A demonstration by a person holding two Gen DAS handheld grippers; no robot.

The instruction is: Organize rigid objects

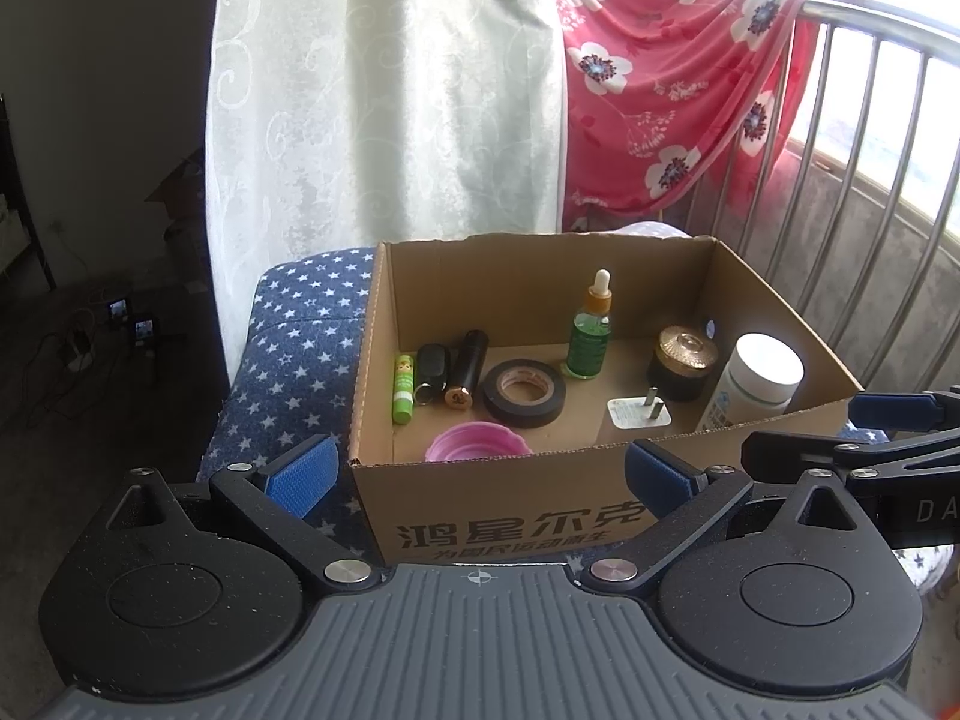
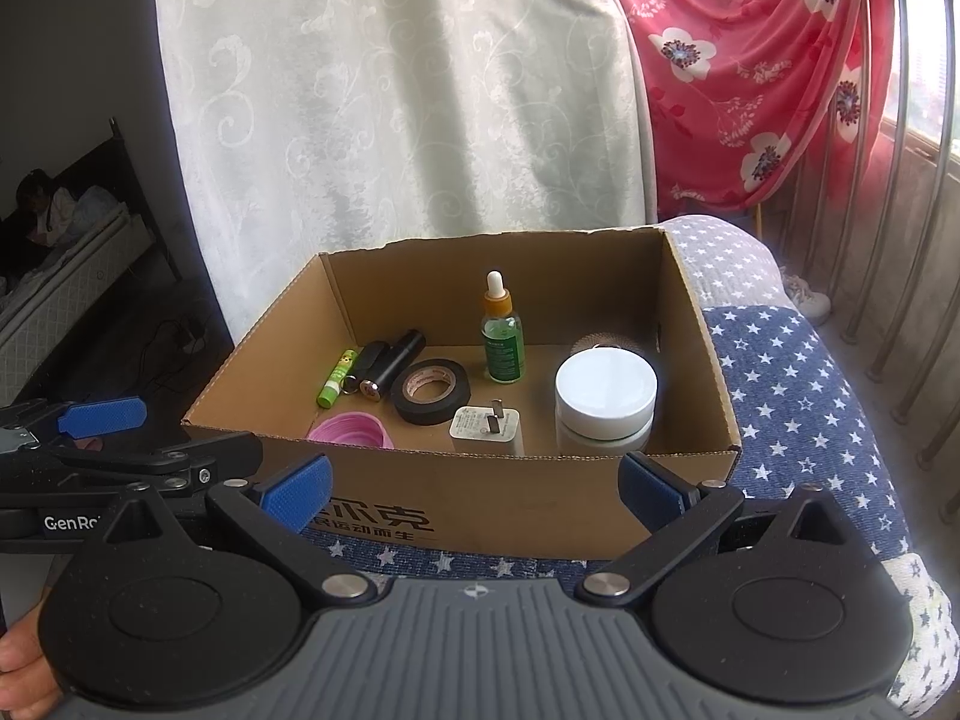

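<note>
- left gripper (image 1: 477, 471): fingers spread wide, nothing between them; blue pads sit just in front of the box's near wall, no contact w/ contents.
- right gripper (image 2: 474, 489): fingers also spread wide, empty; held just in front of the near wall, beside the left unit.
- cardboard box (image 1: 516, 504): open-top, dark printed characters on near wall; sits on a blue star-print cushion (image 1: 294, 348).
- box contents, left wall side: green glue stick (image 1: 403, 389) lying flat, black key fob (image 1: 431, 372) touching beside it, then a black tube w/ gold end (image 1: 465, 367); all three run roughly parallel, near-to-far.
- centre of box floor: black tape roll (image 1: 525, 393) lying flat.
- behind the tape, toward far wall: green dropper bottle (image 1: 592, 327), upright, white bulb on top.
- near wall, left of centre: pink lid (image 1: 478, 443), partly hidden by the wall edge.
- near wall, right of centre: white plug adapter (image 1: 637, 417), prongs up.
- right wall side: dark jar w/ gold lid (image 1: 687, 363), upright; white-capped bottle (image 1: 757, 381) just beside it, nearer the near right corner. touching or not: cannot tell.
- surroundings: pale curtain (image 1: 384, 90) behind the box; red floral cloth (image 1: 672, 78) draped over a metal railing (image 1: 888, 138) at right.
- a hand (image 2: 21, 678) shows at the lower left edge of the right wrist view.
</note>
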